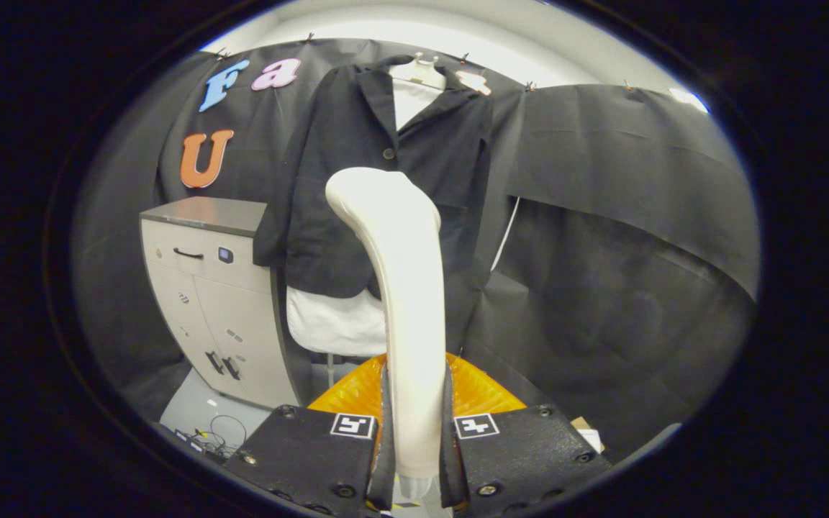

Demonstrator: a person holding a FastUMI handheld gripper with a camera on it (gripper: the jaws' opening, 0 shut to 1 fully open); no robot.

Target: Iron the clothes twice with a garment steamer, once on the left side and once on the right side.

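My gripper (414,424) is shut on the handle of a cream-white garment steamer (404,288), both black fingers (384,424) pressing its sides. The steamer stands upright between them, its head curving up toward the clothes. Beyond it hangs a black jacket (357,180) over a white garment (328,324), both on a white hanger (418,70) against the booth's black cloth wall. The steamer's head overlaps the jacket's lower front in this view; I cannot tell whether it touches the fabric.
A beige cabinet with a grey top (206,288) stands left of the jacket. Cables (216,435) lie on the floor at its foot. An orange ribbed object (479,392) sits just behind the fingers. Black cloth (623,273) covers the right side.
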